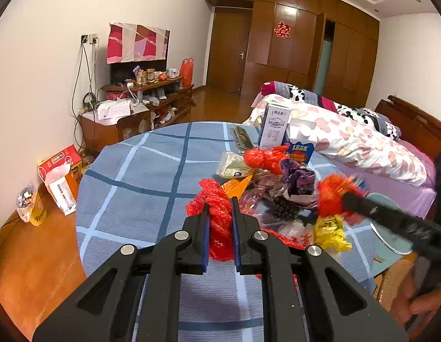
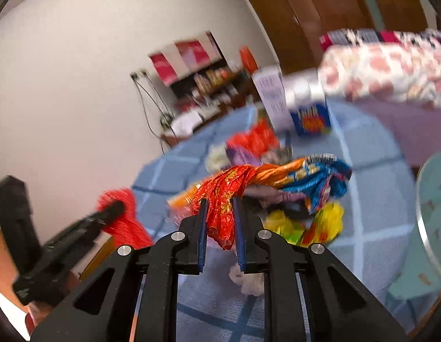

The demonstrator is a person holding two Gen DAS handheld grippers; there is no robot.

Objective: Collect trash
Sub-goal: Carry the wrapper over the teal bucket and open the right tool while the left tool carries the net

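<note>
Red plastic bag point(image 1: 220, 222) between left fingers point(image 1: 204, 228)

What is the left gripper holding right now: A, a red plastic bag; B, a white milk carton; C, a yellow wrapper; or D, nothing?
A: in the left wrist view, the left gripper has its fingers closed on the crumpled red plastic bag above the table.

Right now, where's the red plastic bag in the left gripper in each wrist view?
Left wrist view: red plastic bag sits low centre, pinched in the left gripper.
Right wrist view: the same bag is lower left, blurred, at the tip of the left gripper.
Shared landmark: the blue Look box at the table's far side.
</note>
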